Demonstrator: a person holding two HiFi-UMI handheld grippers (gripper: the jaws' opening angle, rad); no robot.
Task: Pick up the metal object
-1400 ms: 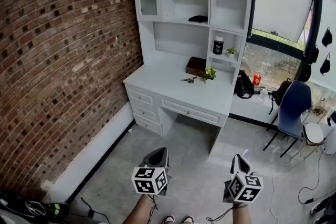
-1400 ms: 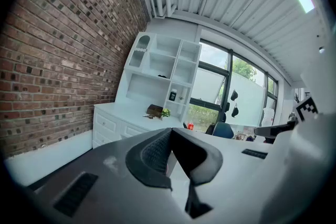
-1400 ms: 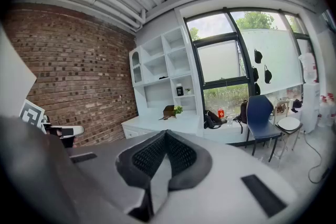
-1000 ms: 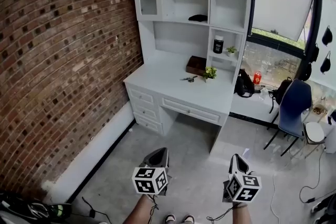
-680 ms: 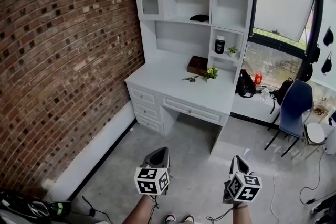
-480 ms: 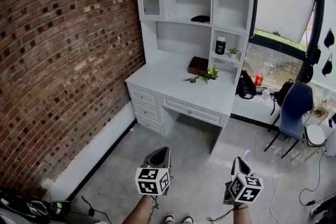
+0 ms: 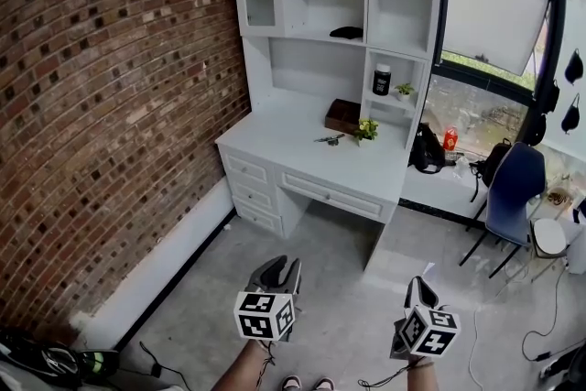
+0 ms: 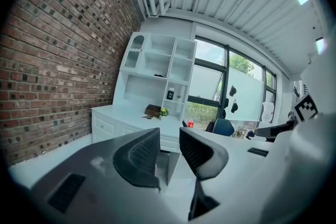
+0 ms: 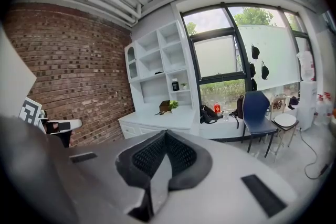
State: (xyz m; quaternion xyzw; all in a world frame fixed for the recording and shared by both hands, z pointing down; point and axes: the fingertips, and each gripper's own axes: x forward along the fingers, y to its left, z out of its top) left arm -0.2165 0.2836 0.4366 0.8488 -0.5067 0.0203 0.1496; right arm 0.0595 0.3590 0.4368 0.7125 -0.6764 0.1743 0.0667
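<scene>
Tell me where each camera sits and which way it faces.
Head view: on the person's head, facing steeply down toward the desk; left tool, right tool and a forearm show.
Left gripper view: on the left tool, looking along its parted jaws at the desk.
Right gripper view: on the right tool, along its closed jaws toward desk and chair.
Shared: all three show the desk and brick wall.

Brick wall (image 7: 110, 105), white desk (image 7: 288, 142), windows (image 7: 485, 18)
</scene>
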